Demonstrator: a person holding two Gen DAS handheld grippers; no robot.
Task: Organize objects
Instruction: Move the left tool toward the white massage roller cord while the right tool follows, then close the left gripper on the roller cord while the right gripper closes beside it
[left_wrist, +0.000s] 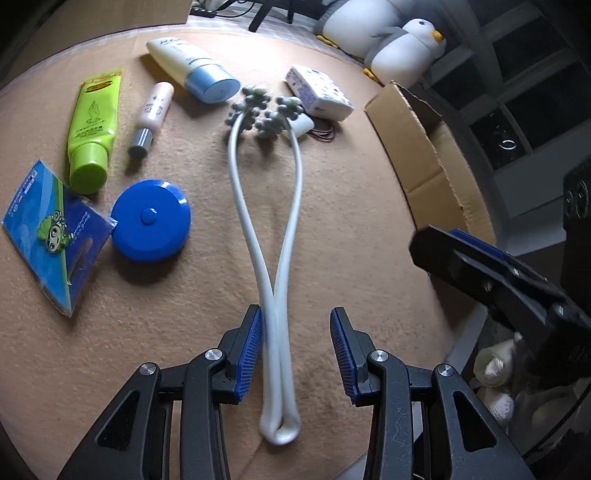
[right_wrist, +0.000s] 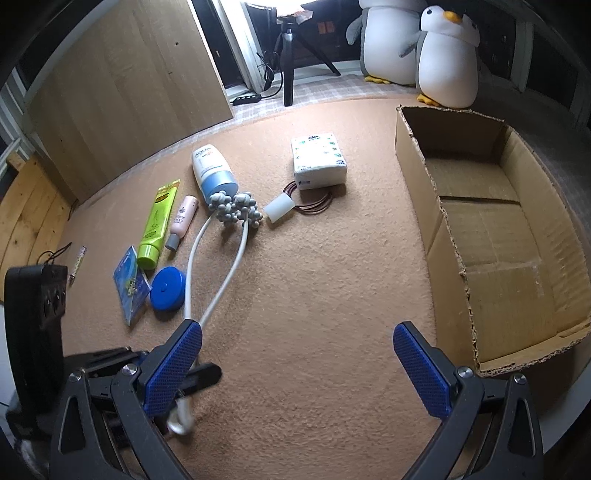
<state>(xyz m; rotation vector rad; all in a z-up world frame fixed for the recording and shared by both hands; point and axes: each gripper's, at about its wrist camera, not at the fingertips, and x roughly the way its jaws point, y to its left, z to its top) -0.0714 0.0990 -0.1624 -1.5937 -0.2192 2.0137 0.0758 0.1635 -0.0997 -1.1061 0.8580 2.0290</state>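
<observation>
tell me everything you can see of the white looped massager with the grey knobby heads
The massager is one thin white tube, plastic by its look, bent into a long loop. Its two arms cross near the folded end and spread apart toward two grey studded roller heads. It lies flat on the tan carpet. The heads lie close by the blue-capped white tube and a small white cap. The folded end lies between the left gripper's blue pads: one pad is at the tube, the other stands clear.
</observation>
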